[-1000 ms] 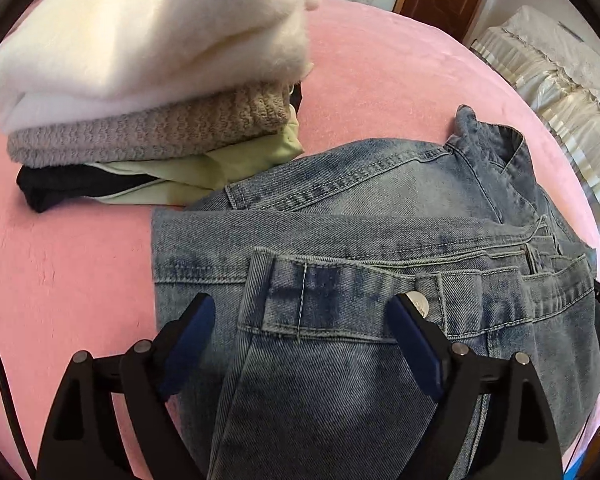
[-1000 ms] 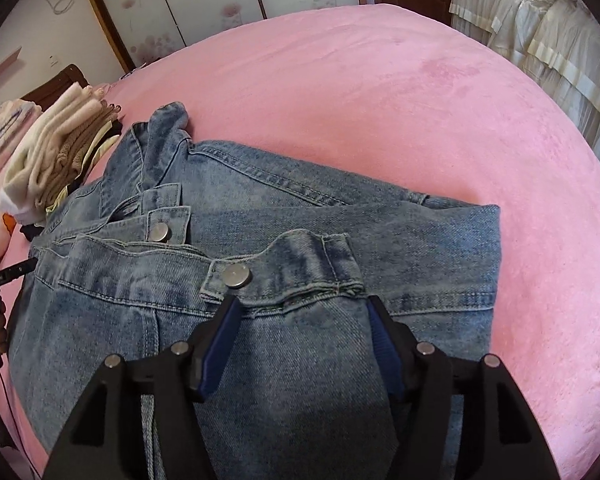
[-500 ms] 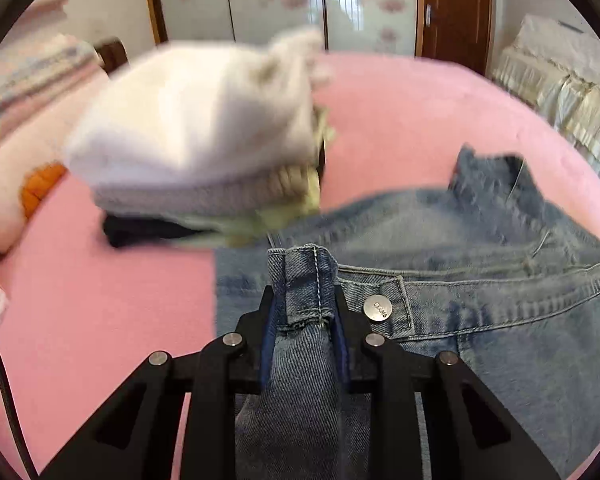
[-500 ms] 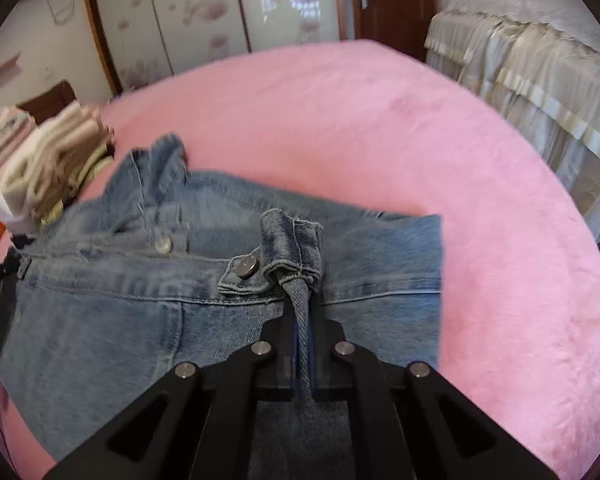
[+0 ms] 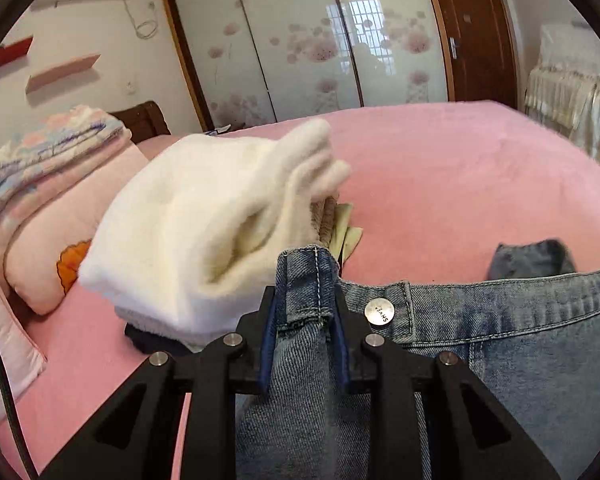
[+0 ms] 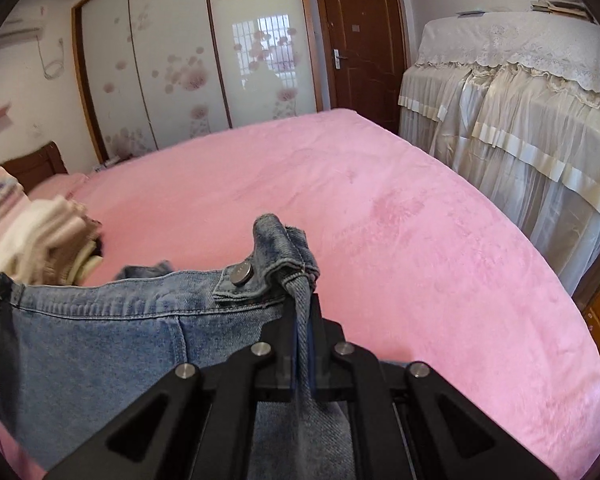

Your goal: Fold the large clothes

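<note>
Jeans (image 5: 519, 340) waistband in both grippers' clamp

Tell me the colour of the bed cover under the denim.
Plain pink bed cover, seen best in the right wrist view.

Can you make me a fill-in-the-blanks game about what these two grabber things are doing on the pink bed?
1. Both grippers are shut on the waistband of the blue denim ____.
2. On top of the pile of folded clothes lies a fluffy ____ sweater.
3. The soft blanket that covers the bed is ____.
4. Beside the left gripper sits a round silver metal ____.

The right gripper pinches a thinner fold.

Missing words: jeans, white, pink, button
</note>
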Available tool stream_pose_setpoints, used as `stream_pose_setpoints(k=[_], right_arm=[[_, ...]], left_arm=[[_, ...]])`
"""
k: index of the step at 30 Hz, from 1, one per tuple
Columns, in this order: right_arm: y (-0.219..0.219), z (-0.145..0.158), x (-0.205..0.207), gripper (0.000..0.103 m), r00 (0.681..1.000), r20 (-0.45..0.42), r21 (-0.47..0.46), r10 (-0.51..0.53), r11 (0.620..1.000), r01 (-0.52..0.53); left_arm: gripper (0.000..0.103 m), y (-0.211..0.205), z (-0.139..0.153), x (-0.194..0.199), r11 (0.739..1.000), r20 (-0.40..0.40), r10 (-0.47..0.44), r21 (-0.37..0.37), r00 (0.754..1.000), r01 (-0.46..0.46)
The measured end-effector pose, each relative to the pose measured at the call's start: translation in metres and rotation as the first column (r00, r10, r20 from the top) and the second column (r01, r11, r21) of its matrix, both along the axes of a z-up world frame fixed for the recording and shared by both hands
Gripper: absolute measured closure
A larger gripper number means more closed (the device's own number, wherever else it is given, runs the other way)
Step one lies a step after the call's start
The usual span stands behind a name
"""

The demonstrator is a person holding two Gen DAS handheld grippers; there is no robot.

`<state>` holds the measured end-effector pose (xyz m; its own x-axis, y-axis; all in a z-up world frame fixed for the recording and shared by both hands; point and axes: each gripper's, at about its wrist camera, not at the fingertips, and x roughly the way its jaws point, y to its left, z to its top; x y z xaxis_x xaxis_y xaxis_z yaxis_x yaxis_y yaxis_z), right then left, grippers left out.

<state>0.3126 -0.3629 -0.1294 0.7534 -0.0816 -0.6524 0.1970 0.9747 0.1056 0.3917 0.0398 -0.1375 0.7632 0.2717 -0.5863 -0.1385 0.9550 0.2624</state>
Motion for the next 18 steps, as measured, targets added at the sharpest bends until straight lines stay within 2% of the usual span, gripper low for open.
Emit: stream_pose_setpoints(k=[3, 7, 9, 14, 18], right_arm=[[-0.001, -0.036, 0.024, 0.100, 0.996, -0.088, -0.010, -0.025, 1.000, 0.024], [0.007, -0.072, 0.039, 0.098, 0.986, -0.160, -0.065, -0.038, 0.997, 0.028], [0.004, -0.079, 0.042, 0.093, 0.982, -0.181, -0.061, -0.046, 0.998, 0.035], [-0.007, -0.073, 0.040, 0.083, 0.973, -0.223, -0.011, -0.050, 0.999, 0.048], [0.010, -0.044, 0.021, 0.083, 0.971, -0.228, -0.140, -0.075, 0.989, 0.044]], left_arm=[[0.080, -0.014, -0.035, 0.017, 0.994, -0.034, 0.009, 0.107, 0.999, -0.005], [0.078, -0.008, -0.074, 0.028, 0.993, -0.094, 0.041, 0.113, 0.995, -0.030], [0.076, -0.012, -0.081, 0.029, 0.991, -0.092, 0.046, 0.132, 0.995, -0.033], [0.067, -0.019, -0.083, 0.035, 0.984, -0.137, 0.039, 0.175, 0.990, -0.015], [0.057, -0.023, -0.067, 0.018, 0.985, -0.163, 0.002, 0.169, 0.987, 0.026]])
